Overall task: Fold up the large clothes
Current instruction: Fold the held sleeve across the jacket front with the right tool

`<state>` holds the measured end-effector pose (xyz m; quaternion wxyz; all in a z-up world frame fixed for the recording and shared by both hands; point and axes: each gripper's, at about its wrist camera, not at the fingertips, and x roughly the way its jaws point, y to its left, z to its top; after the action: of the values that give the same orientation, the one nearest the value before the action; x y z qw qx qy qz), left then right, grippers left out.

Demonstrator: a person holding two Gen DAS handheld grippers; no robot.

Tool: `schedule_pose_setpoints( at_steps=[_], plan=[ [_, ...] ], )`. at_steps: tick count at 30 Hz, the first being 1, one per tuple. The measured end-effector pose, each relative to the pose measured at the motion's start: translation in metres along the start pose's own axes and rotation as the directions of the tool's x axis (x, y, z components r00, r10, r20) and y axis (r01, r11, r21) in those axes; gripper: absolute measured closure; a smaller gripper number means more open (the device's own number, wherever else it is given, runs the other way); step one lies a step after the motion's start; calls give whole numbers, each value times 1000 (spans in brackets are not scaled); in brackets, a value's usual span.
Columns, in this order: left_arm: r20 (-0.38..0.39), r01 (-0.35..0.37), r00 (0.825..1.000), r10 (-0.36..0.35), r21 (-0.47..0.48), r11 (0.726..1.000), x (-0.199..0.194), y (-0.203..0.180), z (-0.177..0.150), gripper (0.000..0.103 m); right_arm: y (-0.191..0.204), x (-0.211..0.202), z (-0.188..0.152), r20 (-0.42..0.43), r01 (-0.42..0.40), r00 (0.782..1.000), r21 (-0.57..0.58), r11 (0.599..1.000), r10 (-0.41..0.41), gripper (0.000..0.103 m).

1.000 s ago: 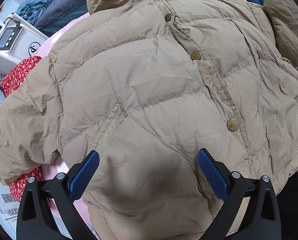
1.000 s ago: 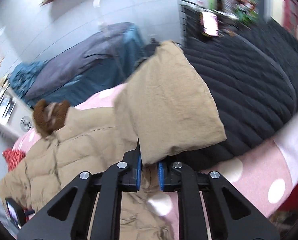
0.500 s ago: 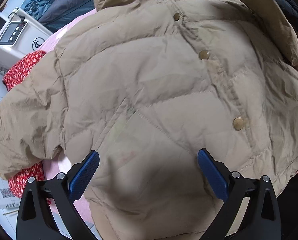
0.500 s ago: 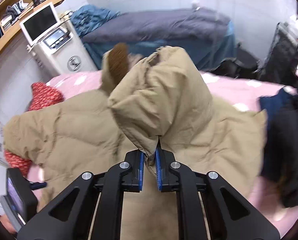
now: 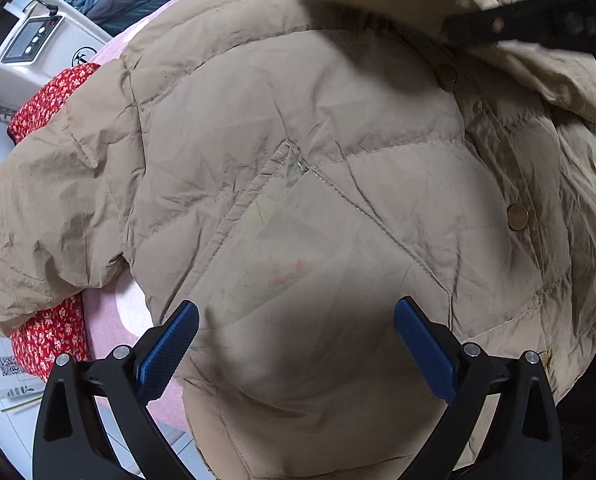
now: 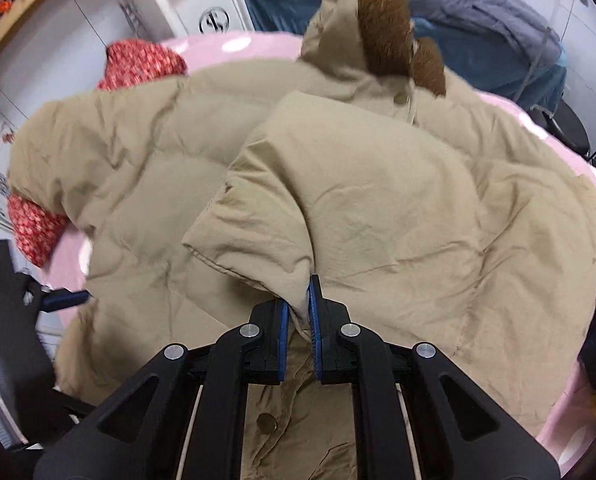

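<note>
A tan quilted puffer jacket (image 5: 298, 184) lies front-up and spread across a pink spotted bedcover (image 6: 225, 46), its brass snap buttons (image 5: 517, 213) running down the placket and its brown fleece-lined hood (image 6: 386, 32) at the far end; the right gripper (image 6: 296, 312) has its 2 blue-padded jaws pressed together on the cuff edge of the jacket's sleeve (image 6: 338, 200), and that sleeve is folded inward so that it lies over the chest of the jacket; the left gripper (image 5: 295, 348) points steeply down over the lower front panel with its 2 blue pads (image 5: 169, 344) spread wide, nothing pinched between them, and whether the tips touch the fabric cannot be told; in the left wrist view the right gripper shows as a dark blurred bar at the upper right, over the folded sleeve; the other sleeve (image 5: 49, 224) stretches out to the side, lying partly on a red floral cloth (image 5: 49, 332); a white appliance with a small panel (image 5: 33, 40) stands beyond the bed edge, and a grey-blue heap of bedding (image 6: 478, 20) lies behind the hood.
</note>
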<state>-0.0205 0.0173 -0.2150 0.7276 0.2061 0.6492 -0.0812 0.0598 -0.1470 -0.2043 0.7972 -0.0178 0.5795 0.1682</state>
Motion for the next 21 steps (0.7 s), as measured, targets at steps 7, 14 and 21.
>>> schedule_pose_setpoints(
  at_steps=[7, 14, 21],
  plan=[
    [1, 2, 1000, -2, 10, 1000, 1, -6, 3, 6, 7, 25, -1, -64, 41, 997, -11, 999, -41, 68],
    [13, -7, 1000, 7, 8, 1000, -1, -4, 7, 6, 35, 31, -14, -60, 31, 997, -128, 991, -39, 29],
    [86, 17, 996, -11, -67, 998, -20, 10, 10, 6, -10, -27, -2, 82, -68, 995, 85, 994, 61, 29]
  ],
)
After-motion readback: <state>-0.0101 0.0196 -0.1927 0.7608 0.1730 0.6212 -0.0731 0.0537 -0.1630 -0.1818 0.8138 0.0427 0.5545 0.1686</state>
